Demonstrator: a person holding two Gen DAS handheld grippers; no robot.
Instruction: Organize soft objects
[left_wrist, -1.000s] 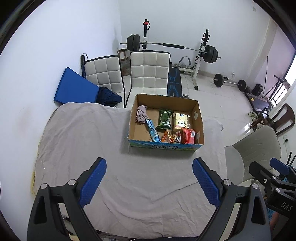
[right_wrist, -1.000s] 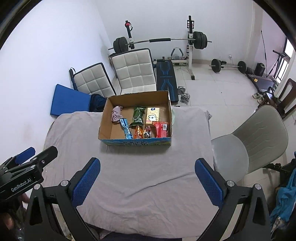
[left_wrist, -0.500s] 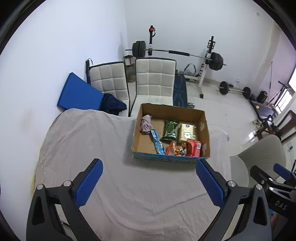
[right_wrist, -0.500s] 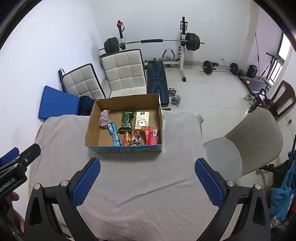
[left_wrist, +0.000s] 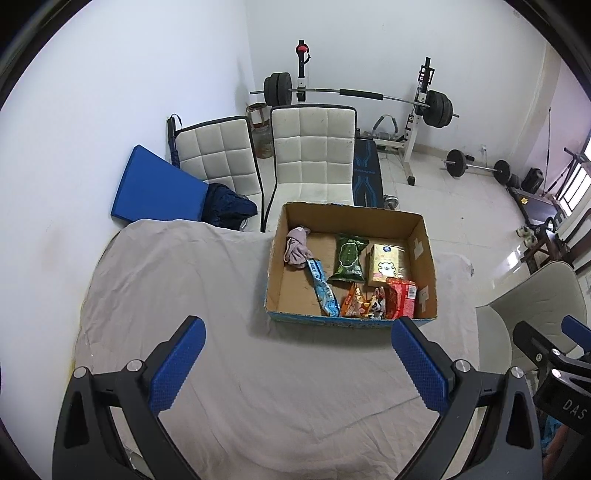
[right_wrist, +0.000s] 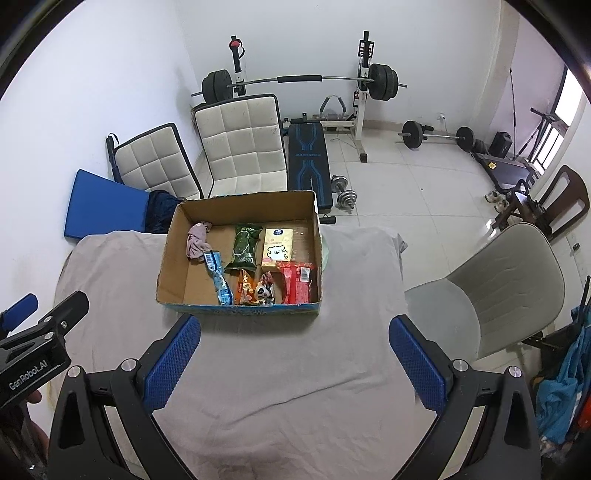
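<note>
From the left wrist view, the left tool (left_wrist: 295, 363) is wide apart and holds nothing, above the table (left_wrist: 184, 295) with its grey cloth. The box (left_wrist: 351, 319) sits ahead. Inside are a pink cloth (left_wrist: 297, 249), a green bag (left_wrist: 348, 257) and other snack packs.

From the right wrist view, the right tool (right_wrist: 293, 363) is also wide apart and holds nothing. The box (right_wrist: 240, 308) is just ahead. To do this well, go in slowly from above and pinch one soft pack in its middle, away from the box wall.

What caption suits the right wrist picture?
Open right gripper hovers over a cloth-covered table, facing a cardboard box of snack packets.
</note>
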